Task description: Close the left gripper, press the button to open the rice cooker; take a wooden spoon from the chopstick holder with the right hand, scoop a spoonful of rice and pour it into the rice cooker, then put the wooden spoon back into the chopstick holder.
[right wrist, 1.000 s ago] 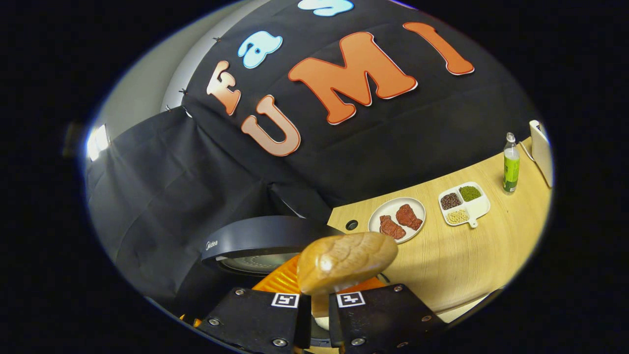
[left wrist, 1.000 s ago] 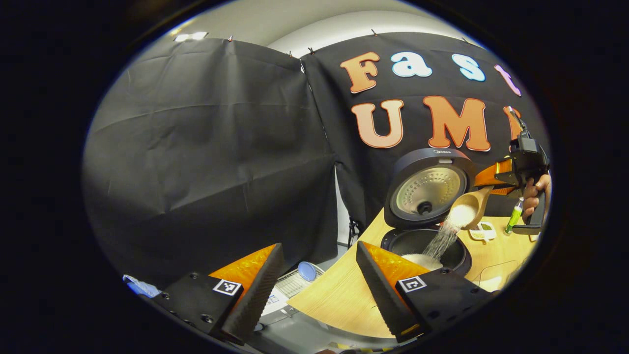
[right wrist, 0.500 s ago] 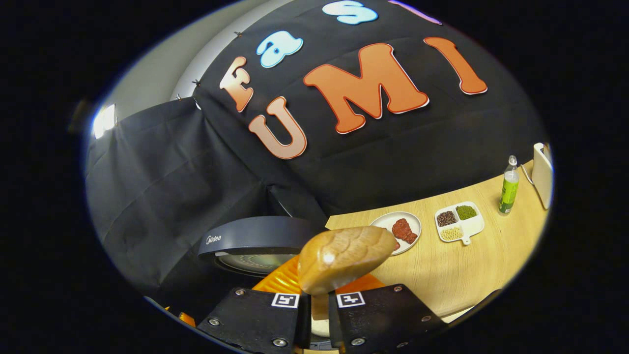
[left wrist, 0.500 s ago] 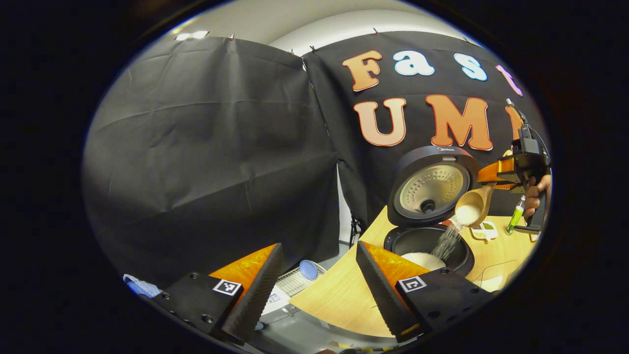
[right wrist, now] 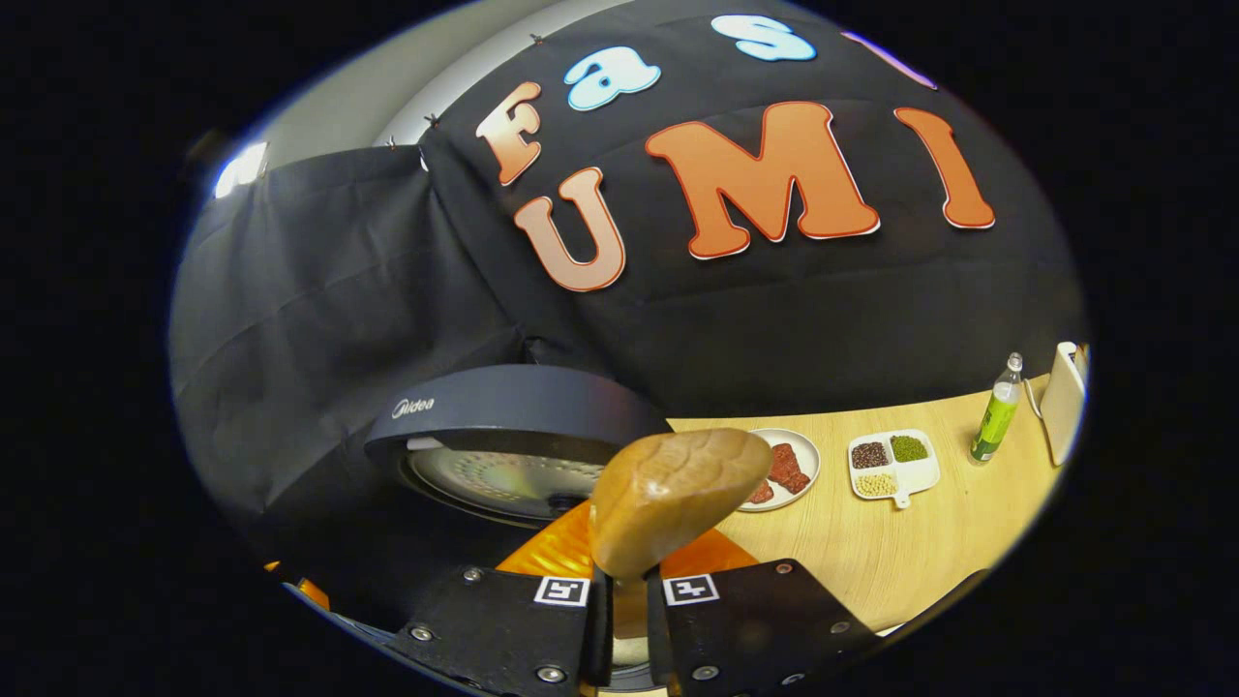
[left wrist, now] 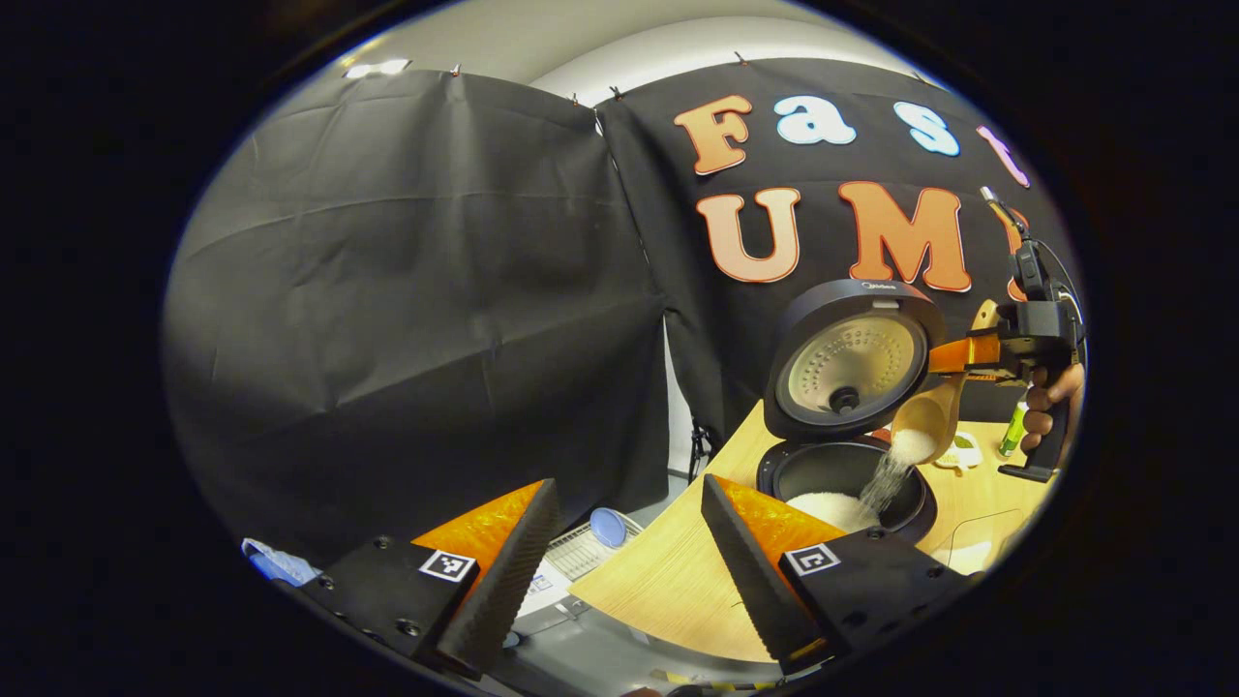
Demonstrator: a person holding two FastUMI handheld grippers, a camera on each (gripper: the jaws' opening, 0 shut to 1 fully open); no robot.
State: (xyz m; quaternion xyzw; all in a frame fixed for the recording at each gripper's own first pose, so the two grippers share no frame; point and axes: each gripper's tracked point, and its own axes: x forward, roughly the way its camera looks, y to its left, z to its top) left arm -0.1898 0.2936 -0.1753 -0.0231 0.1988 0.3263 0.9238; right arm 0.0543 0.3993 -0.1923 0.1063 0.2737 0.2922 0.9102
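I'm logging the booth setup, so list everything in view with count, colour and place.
Dark round rice cooker: one, lid up, on the table.
White rice: a heap in the cooker pot, more falling from the spoon.
Light wooden spoon: one, tilted over the pot.
White round plate: one, with red-brown pieces.
White divided dish: one, three fillings, beside the plate.
Green bottle: one, upright.
Pale wooden table: one.
Right tongs: shut on the spoon handle.
Left tongs: open, empty.
Hand: one, holding the right tongs.
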